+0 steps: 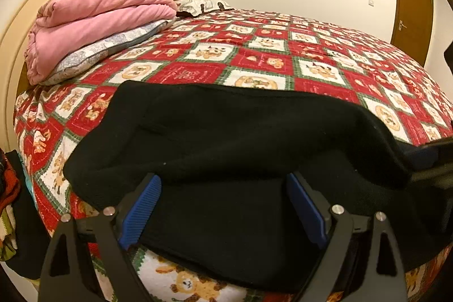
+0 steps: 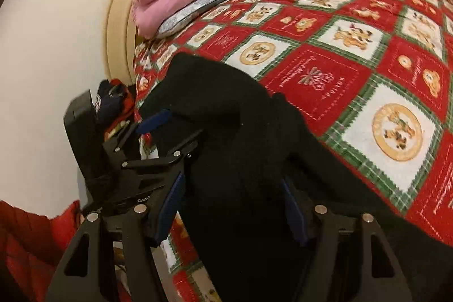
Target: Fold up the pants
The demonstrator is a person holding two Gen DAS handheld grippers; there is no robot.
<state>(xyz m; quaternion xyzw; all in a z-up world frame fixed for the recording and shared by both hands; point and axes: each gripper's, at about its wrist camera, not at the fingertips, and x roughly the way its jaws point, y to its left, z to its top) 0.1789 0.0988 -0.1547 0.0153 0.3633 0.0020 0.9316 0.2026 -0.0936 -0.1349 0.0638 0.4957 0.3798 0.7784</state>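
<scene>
Black pants [image 1: 226, 132] lie folded on the patterned bedspread [image 1: 269, 53], below the pink blanket [image 1: 93, 21]. Left gripper [image 1: 223, 205] and right gripper [image 2: 229, 205] both gape wide, cloth between their fingers, ungripped; the pants' far end is cut off

Only "Gen", white letters cut off, legible on the black body of the left gripper [image 2: 170, 129]. Script on the red squares of the bedspread [image 2: 320, 81] too small to read.

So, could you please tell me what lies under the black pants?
The black pants rest on the red patchwork bedspread, which shows around them; whatever lies beneath their middle is covered.
</scene>
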